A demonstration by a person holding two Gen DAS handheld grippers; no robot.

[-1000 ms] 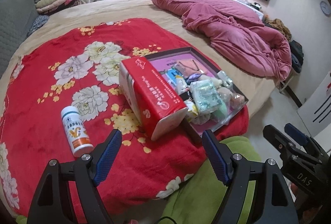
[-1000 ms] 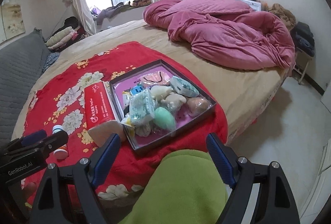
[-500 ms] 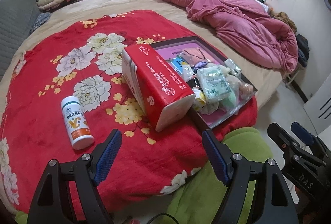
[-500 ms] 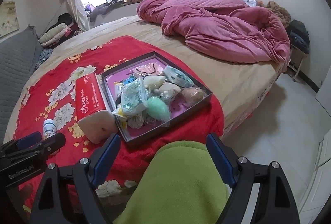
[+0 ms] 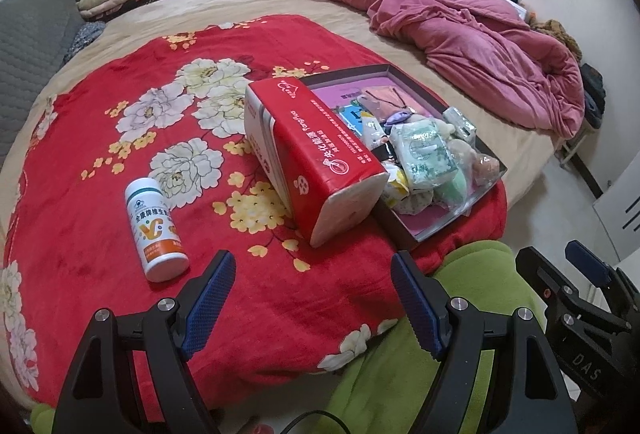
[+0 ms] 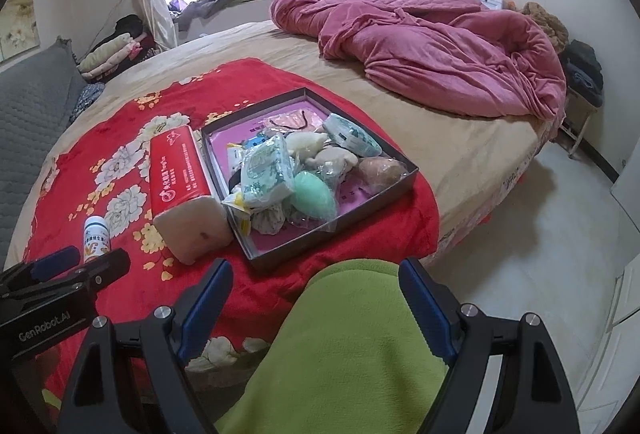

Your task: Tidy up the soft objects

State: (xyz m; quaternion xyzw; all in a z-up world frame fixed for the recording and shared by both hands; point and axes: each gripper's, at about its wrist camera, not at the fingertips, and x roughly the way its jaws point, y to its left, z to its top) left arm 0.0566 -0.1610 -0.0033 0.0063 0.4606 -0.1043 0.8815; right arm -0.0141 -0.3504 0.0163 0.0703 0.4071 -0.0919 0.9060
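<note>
While both hands hang back, left gripper (image 5: 310,296) wide, empty; right gripper (image 6: 314,304) wide, empty. Soft things (image 6: 304,169) piled in box (image 6: 352,211). Red tissue pack (image 5: 316,161) beside box. Sorting could be starting or ending.

a wide bed (image 6: 460,153) with a tan sheet carries a red flowered blanket (image 5: 100,161) at the near end and a rumpled pink quilt (image 6: 440,45) at the far end. on the blanket lie a dark tray (image 6: 384,193) of soft packets, a red tissue pack (image 5: 316,153) touching its side, and a white bottle (image 5: 156,230) lying apart.
</note>
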